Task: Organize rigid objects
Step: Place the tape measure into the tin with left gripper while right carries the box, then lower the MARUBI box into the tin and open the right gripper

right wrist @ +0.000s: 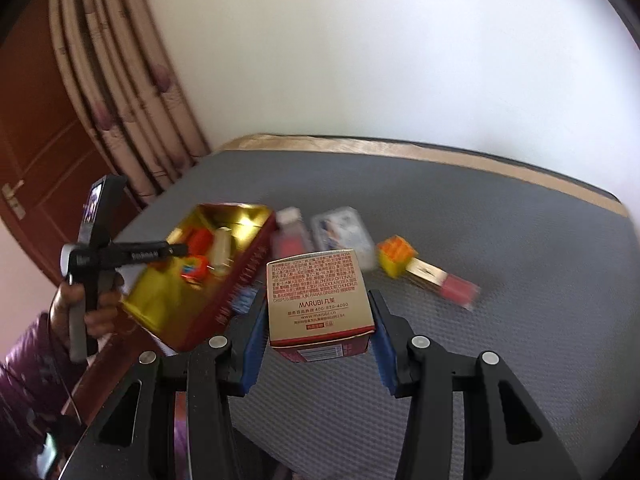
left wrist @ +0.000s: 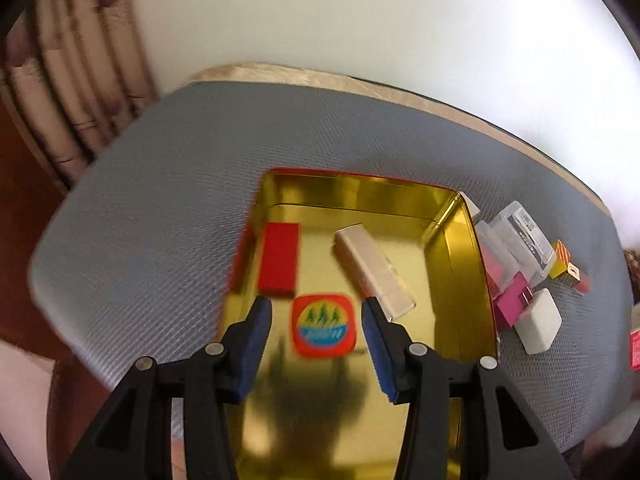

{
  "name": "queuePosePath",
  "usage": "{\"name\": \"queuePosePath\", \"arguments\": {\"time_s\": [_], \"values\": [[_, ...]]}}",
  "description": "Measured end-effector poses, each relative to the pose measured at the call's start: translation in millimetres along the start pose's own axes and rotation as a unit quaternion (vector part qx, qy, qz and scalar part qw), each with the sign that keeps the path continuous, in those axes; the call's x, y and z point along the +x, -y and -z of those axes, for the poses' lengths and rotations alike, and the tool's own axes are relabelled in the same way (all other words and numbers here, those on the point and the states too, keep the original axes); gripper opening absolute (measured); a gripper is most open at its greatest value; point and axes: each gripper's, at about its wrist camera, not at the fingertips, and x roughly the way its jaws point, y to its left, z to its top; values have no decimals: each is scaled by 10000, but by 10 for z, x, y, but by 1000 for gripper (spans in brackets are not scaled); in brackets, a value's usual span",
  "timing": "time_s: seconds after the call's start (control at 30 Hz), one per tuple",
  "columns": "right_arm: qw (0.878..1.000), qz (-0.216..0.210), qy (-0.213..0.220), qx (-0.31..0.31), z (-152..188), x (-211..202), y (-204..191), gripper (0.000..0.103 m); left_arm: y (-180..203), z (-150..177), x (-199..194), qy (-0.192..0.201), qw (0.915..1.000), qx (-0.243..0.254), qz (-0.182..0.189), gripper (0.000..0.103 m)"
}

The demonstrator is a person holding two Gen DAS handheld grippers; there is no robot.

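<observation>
MARUBI box (right wrist: 320, 304) – apparently clamped, right gripper (right wrist: 318, 312) | tin (left wrist: 456, 248) – left gripper (left wrist: 316, 312) agape.

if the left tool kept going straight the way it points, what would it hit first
Most likely the round-cornered sticker on the gold floor of the open tin, which lies right between the left tool's open fingers. Depth is hard to judge, so take it as a best guess.

— Where have you set up, do you think?

— You're in a home, likely a bedroom. At the upper left you have patterned curtains (right wrist: 120, 92) hanging in folds, with a dark wooden door (right wrist: 36, 152) and its brass handle (right wrist: 14, 200) beside them.

— And the middle?

— A grey textured mat (right wrist: 480, 240) over a beige-edged surface (right wrist: 360, 146), against a plain white wall (right wrist: 360, 48).
</observation>
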Motion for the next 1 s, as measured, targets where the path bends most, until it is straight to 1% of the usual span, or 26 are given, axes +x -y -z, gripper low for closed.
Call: {"name": "queuePosePath", "arguments": {"time_s": [0.1,0.2,0.23,0.3,0.4,0.47,0.53,0.63,0.7,0.8,0.9,1.0], "values": [[9991,-412,-30,-101,-170,155,-236,44,-23,189,-297,156,9997,-147,-99,48],[9964,-788,-165,-262,-347,414,-514,44,-142,459,-562,302,9980,-537,-149,48],[9952,-920,-214,-275,-407,522,-597,44,-192,572,-636,358,9965,-681,-325,48],[9930,-1101,-336,-273,-500,748,-730,44,-244,735,-729,454,9942,-840,-498,48],[9897,-1287,-577,-255,-609,1165,-910,44,-357,843,-787,740,9871,-1096,-902,48],[9886,-1281,-747,-254,-657,1441,-1013,44,-407,850,-776,849,9828,-1136,-1183,48],[9888,-1165,-891,-283,-686,1723,-1089,44,-437,865,-766,922,9819,-1179,-1163,48],[9883,-1098,-1046,-168,-697,2008,-1104,44,-415,873,-739,945,9816,-1012,-1318,48],[9892,-974,-1074,-200,-704,2148,-1117,44,-366,871,-716,978,9824,-888,-1318,48],[9885,-933,-1183,-139,-713,2320,-1109,44,-356,868,-693,1007,9829,-780,-1329,48],[9877,-876,-1291,-109,-729,2469,-1100,45,-385,869,-645,890,9852,-857,-1189,48],[9865,-916,-1355,-24,-748,2548,-1058,47,-424,874,-592,781,9858,-888,-1195,48]]}}
